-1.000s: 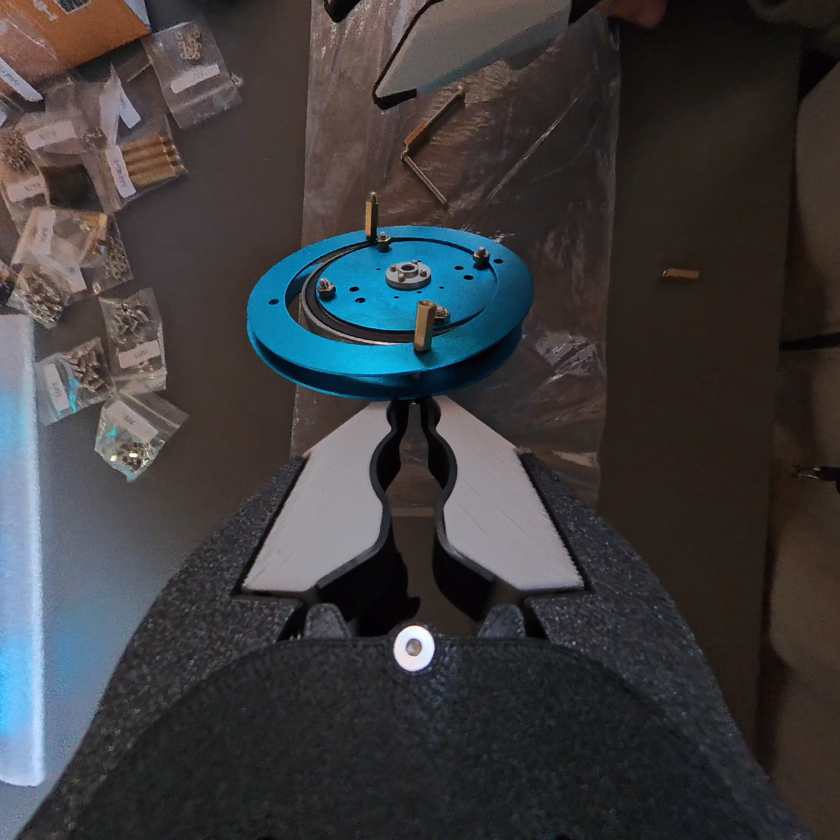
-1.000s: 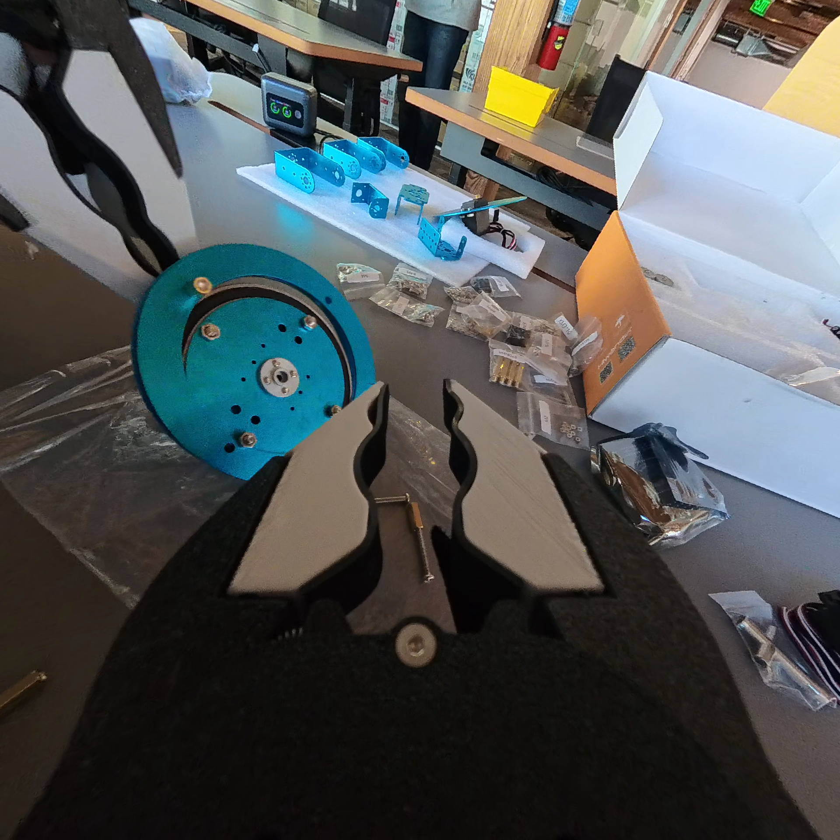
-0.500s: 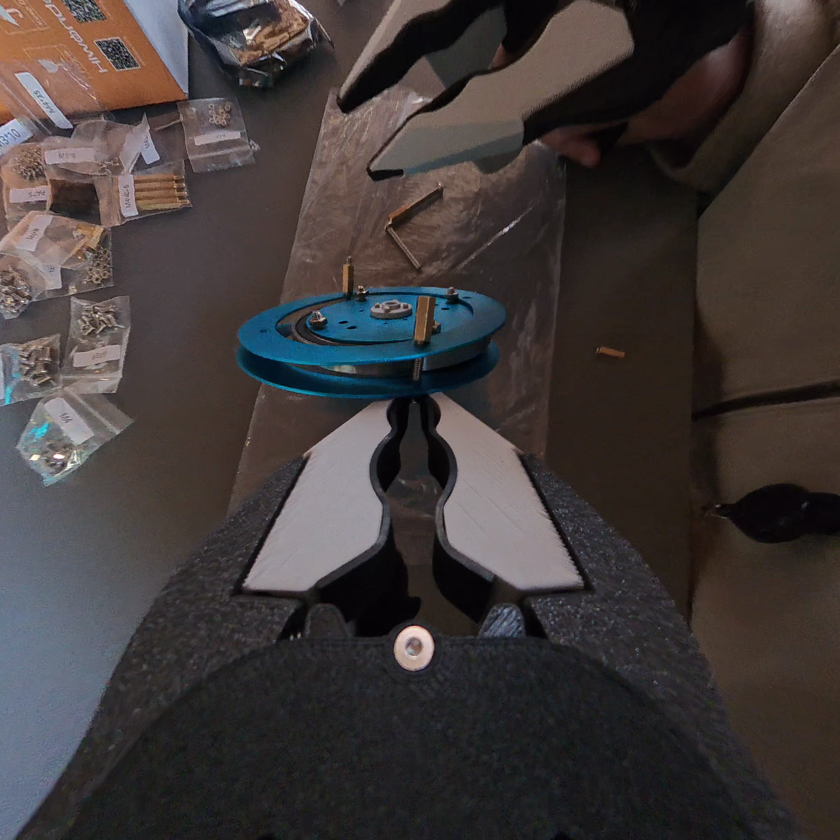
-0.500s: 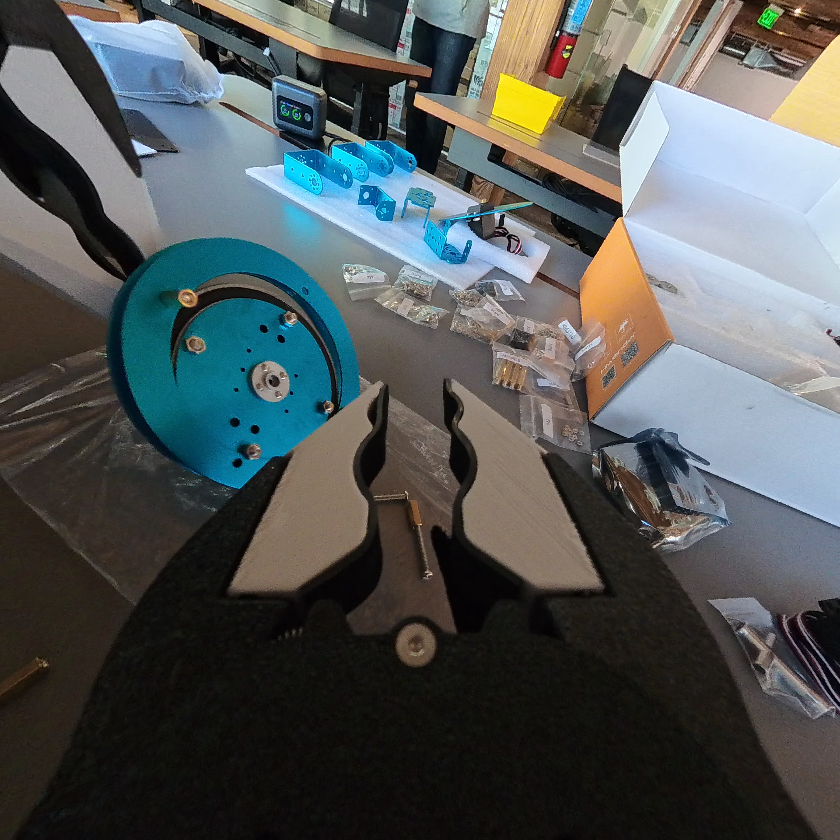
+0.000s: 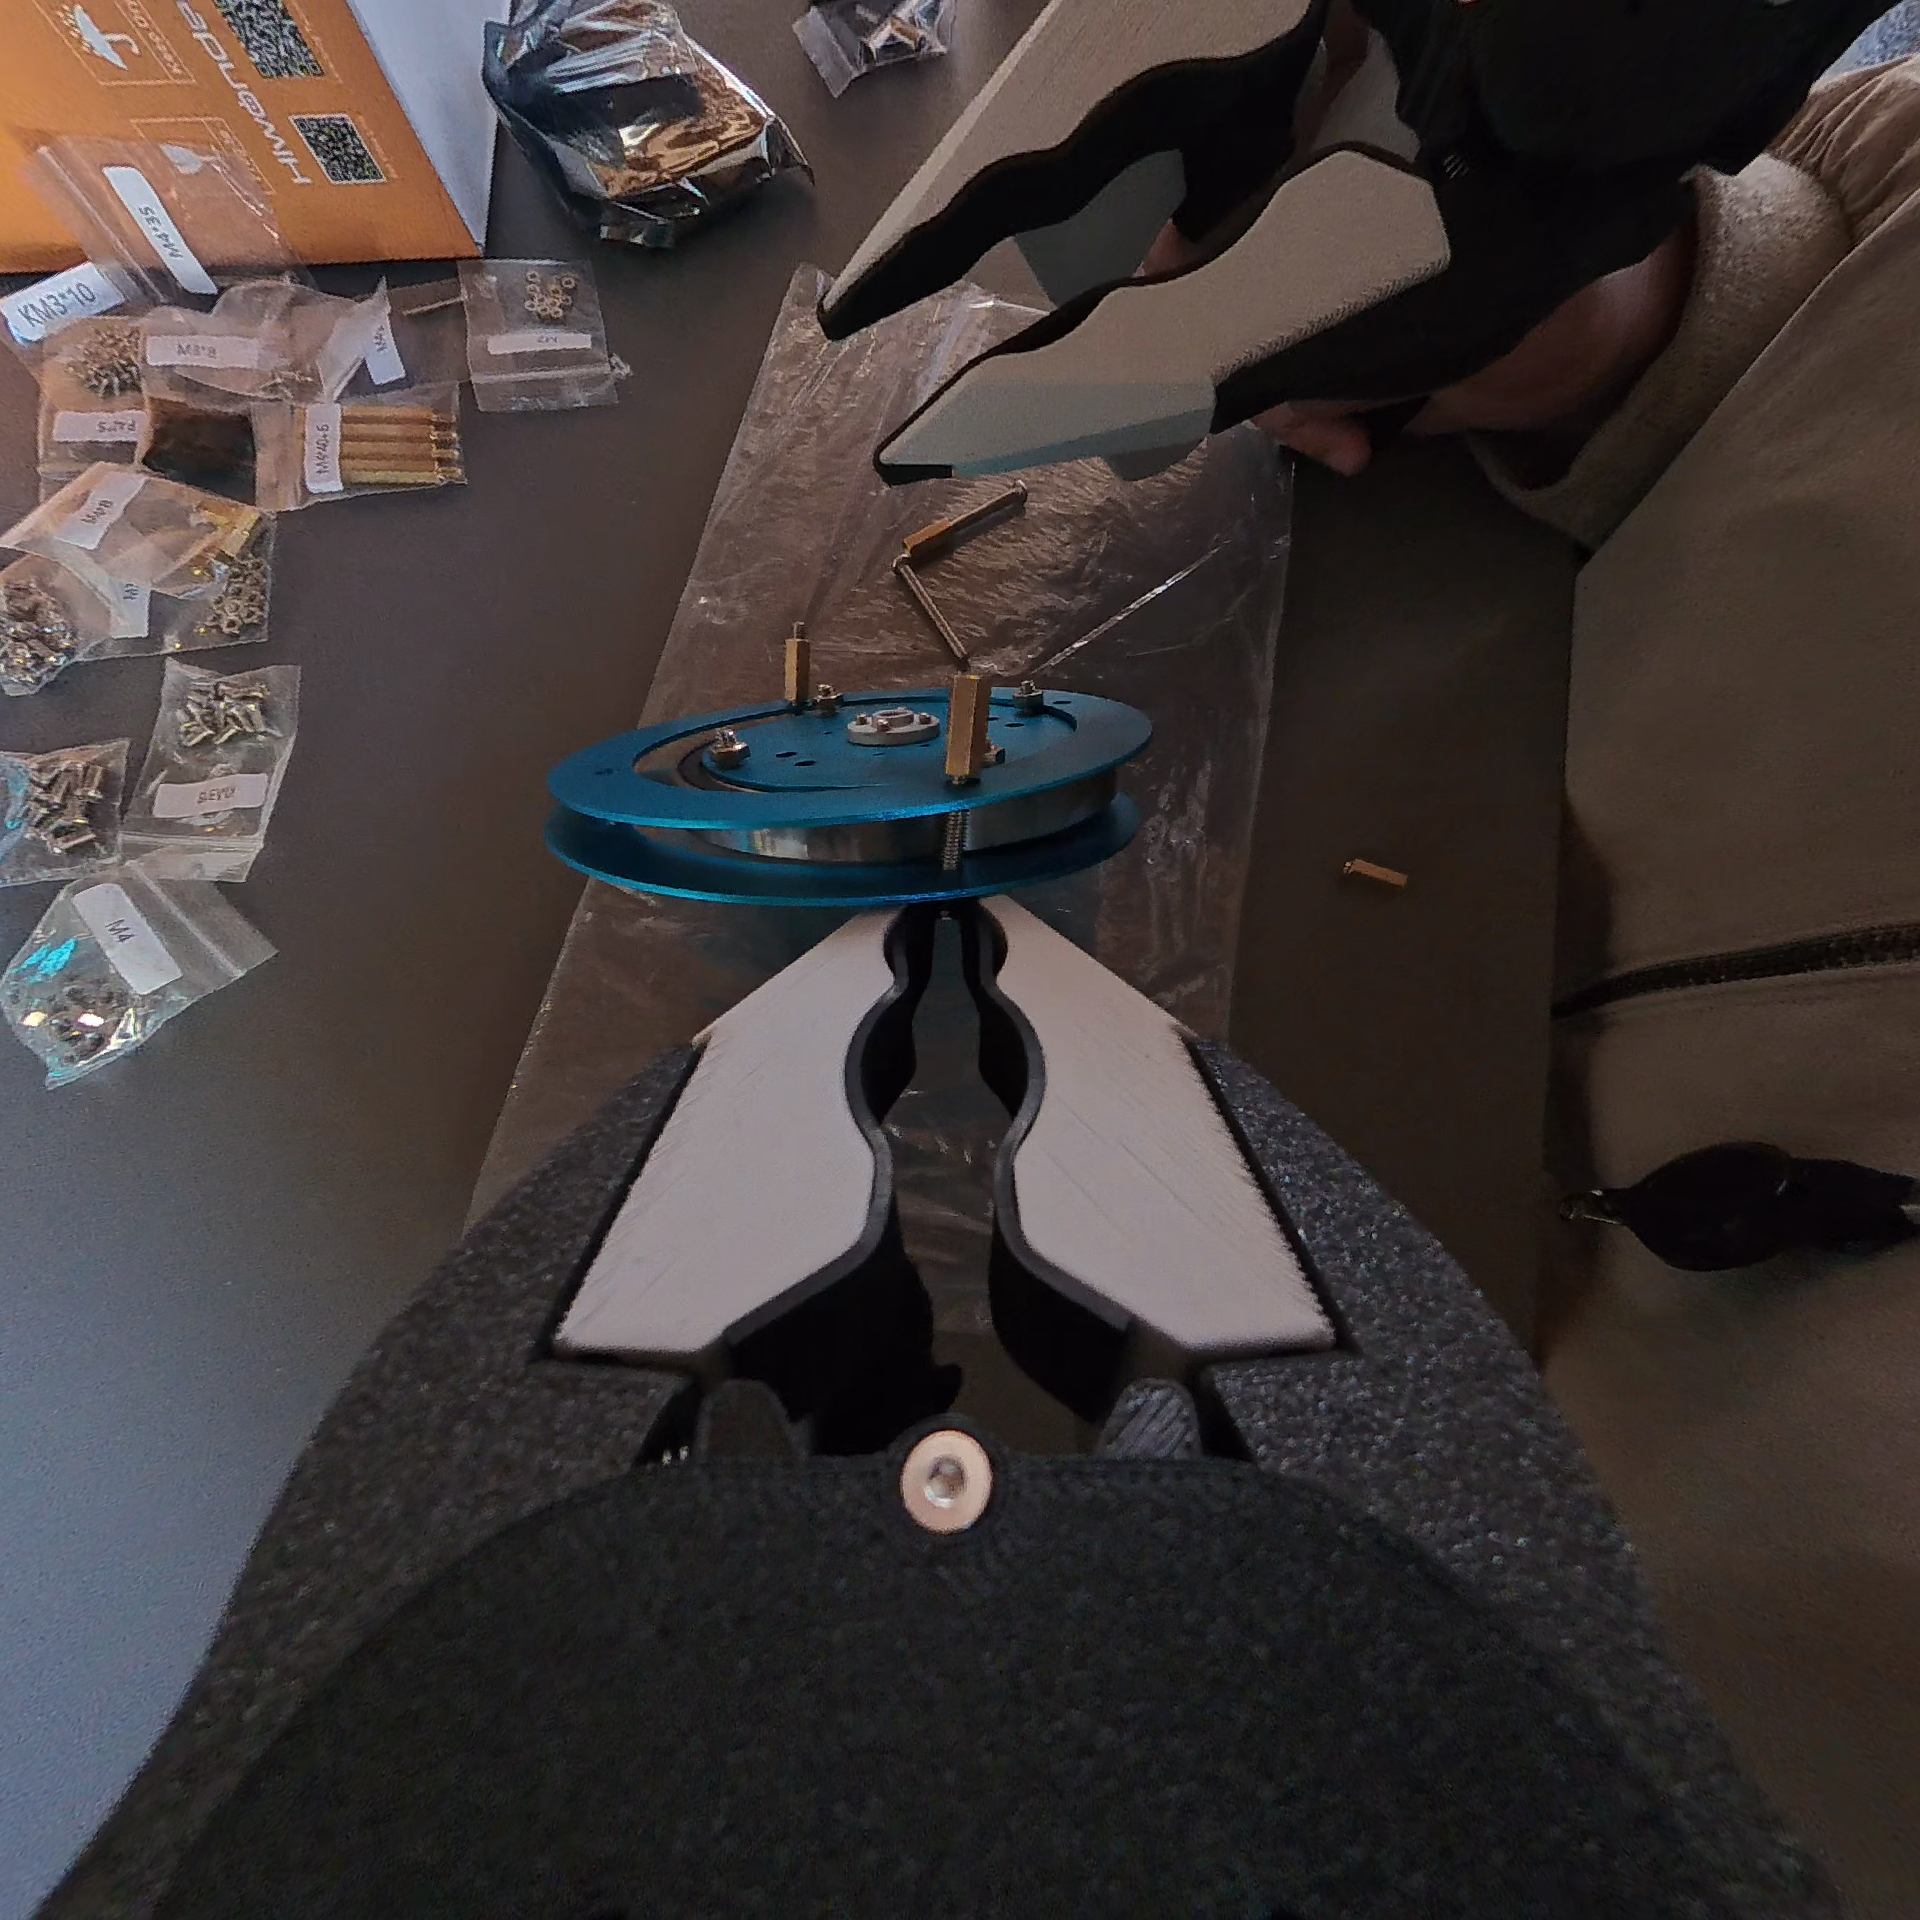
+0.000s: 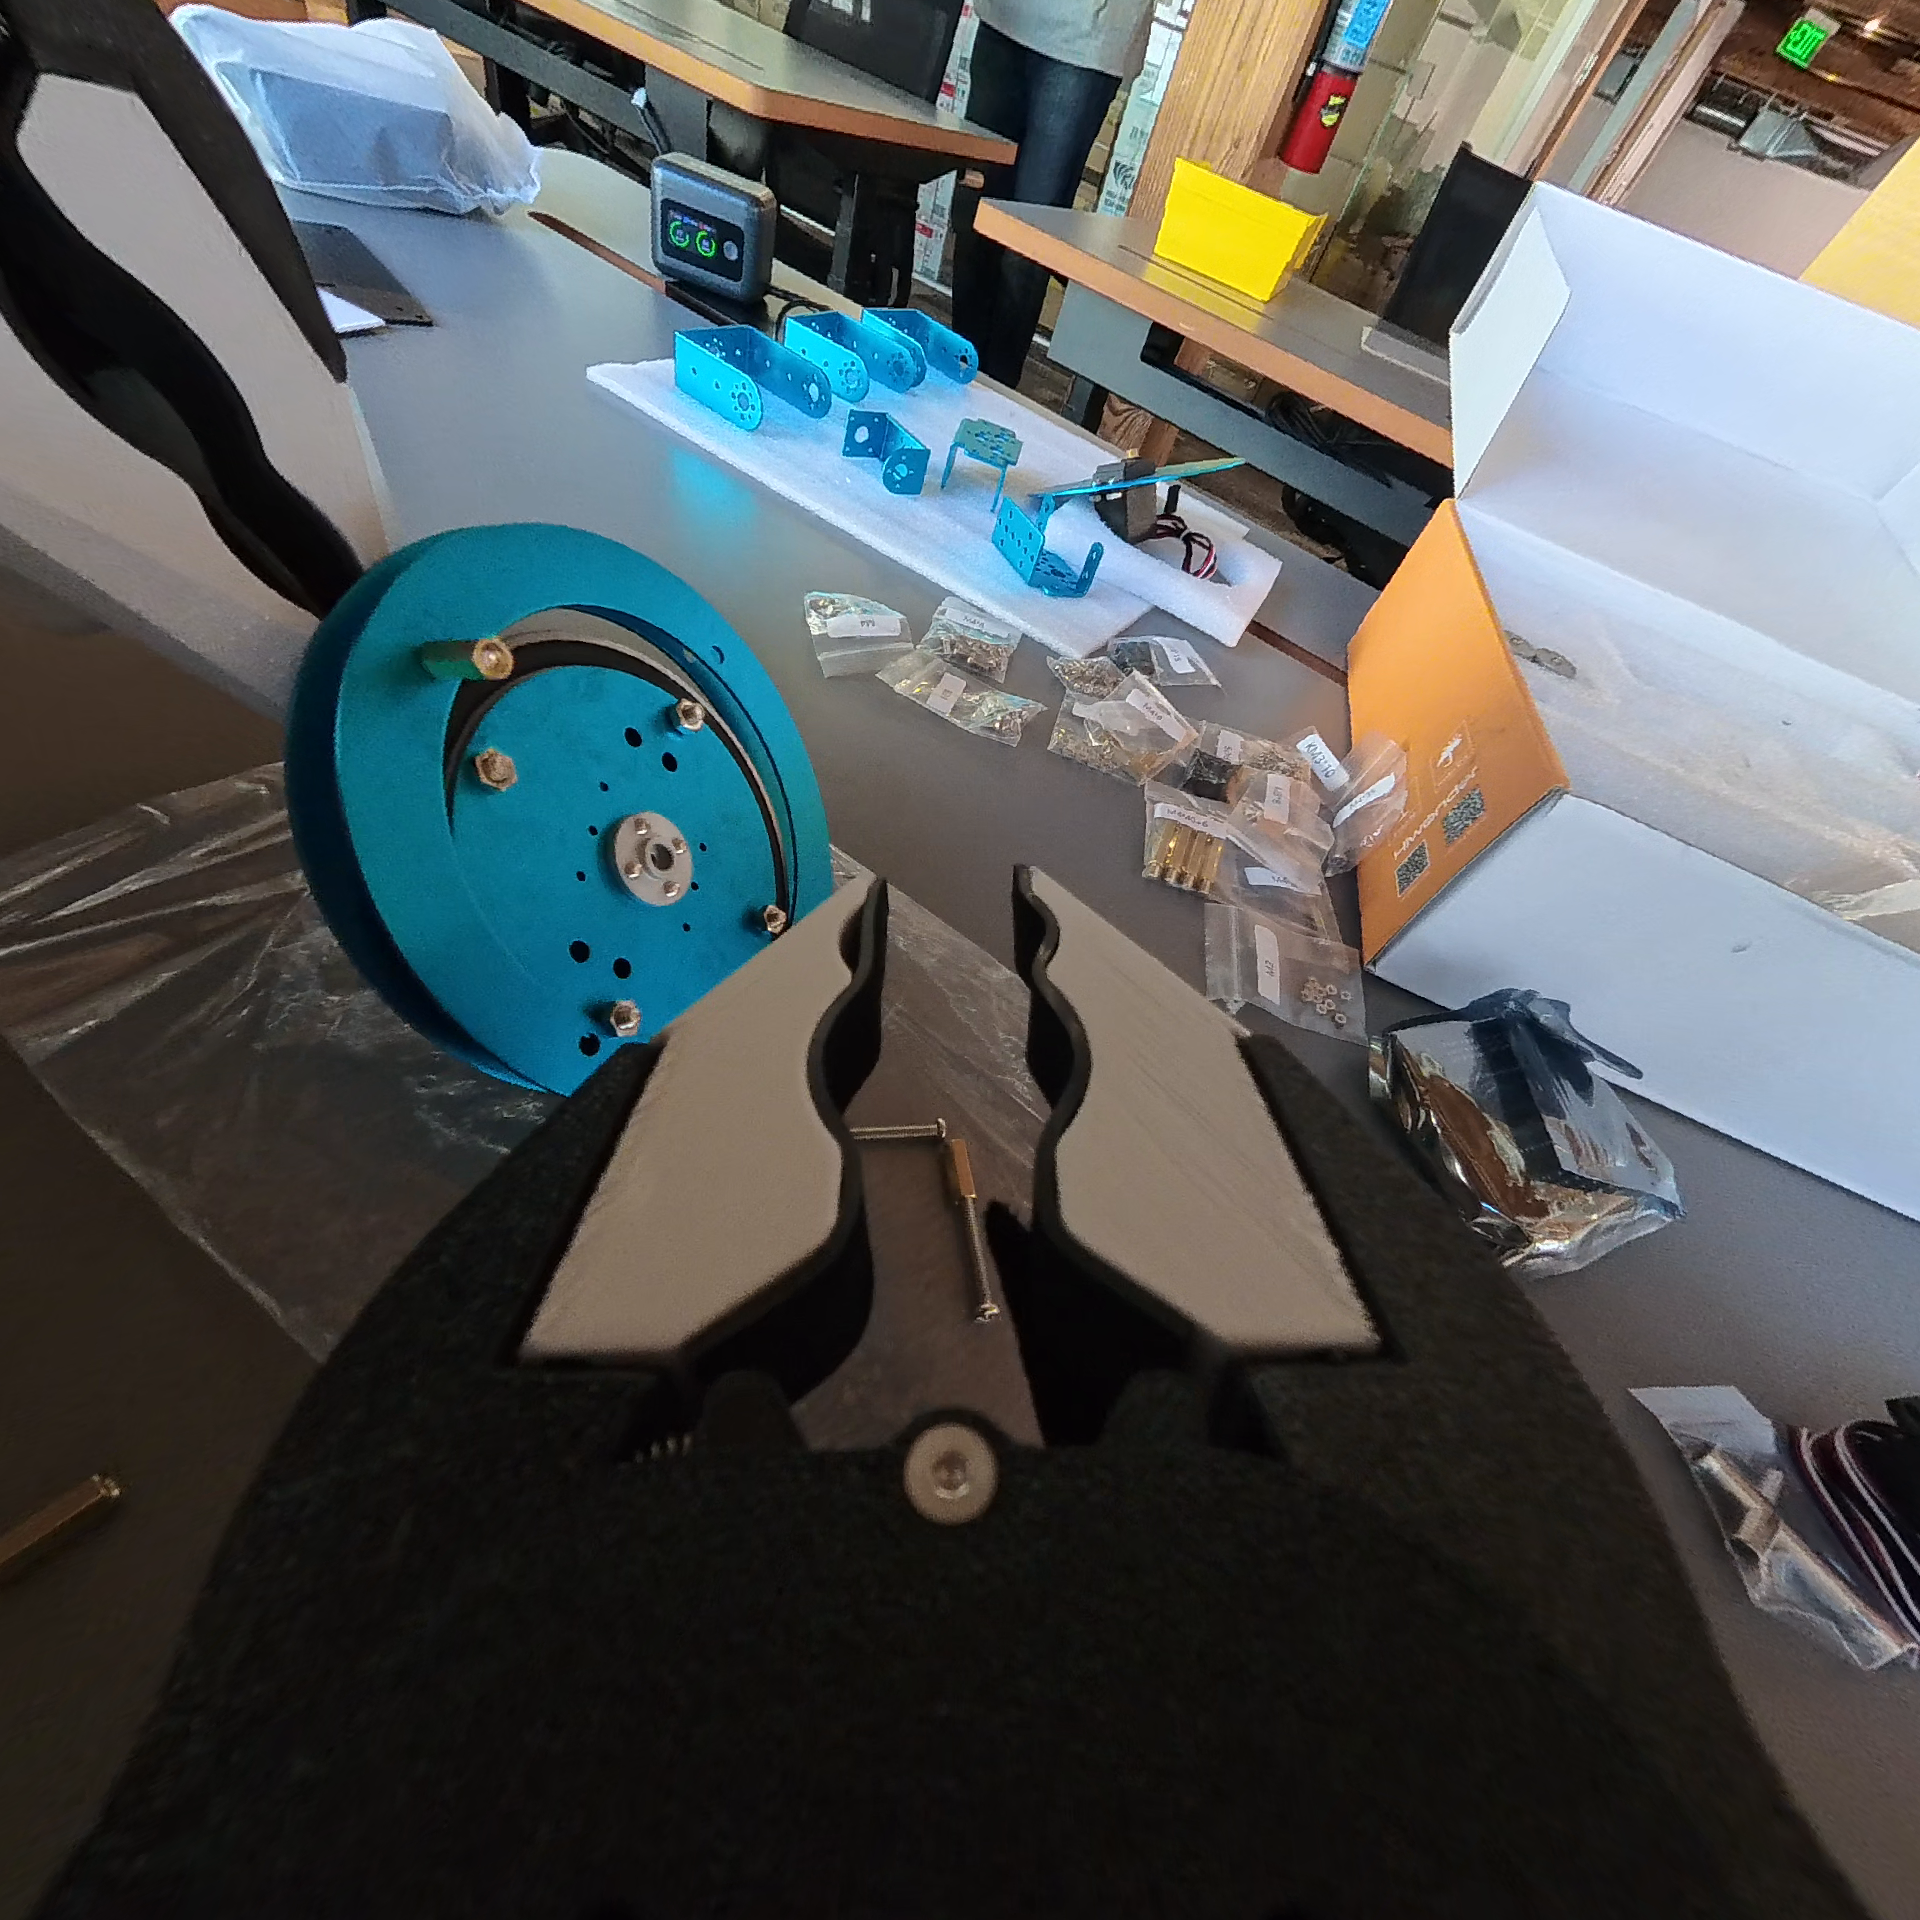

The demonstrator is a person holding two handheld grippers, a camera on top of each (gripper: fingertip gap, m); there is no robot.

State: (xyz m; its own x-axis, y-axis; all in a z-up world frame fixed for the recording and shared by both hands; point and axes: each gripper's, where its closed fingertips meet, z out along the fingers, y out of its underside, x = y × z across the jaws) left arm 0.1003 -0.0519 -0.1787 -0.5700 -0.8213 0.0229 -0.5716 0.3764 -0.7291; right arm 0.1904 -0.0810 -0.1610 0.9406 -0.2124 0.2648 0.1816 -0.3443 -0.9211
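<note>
My left gripper (image 5: 940,916) is shut on the near rim of a blue round disc assembly (image 5: 831,795) and holds it almost level above a clear plastic sheet (image 5: 1164,582). Two brass standoffs (image 5: 964,727) stand up from the disc. In the right wrist view the disc (image 6: 540,821) faces the camera, with the left gripper's fingers (image 6: 208,416) at its upper left edge. My right gripper (image 6: 951,888) is open and empty, hovering over a loose screw and a brass standoff (image 6: 964,1205) on the sheet. It also shows in the left wrist view (image 5: 857,390), beyond the disc.
Several small bags of screws and standoffs (image 5: 197,520) lie left of the sheet. An orange and white box (image 6: 1621,790), a silver foil bag (image 6: 1507,1132) and a foam tray of blue brackets (image 6: 914,488) stand beyond. Loose brass standoffs (image 5: 1374,873) (image 6: 52,1522) lie on the table. Spacing between my two grippers at the tips: around 10 cm.
The left gripper has tilted the disc from face-up to nearly edge-on in its own view. The right gripper now shows more fully there and has stayed open.
</note>
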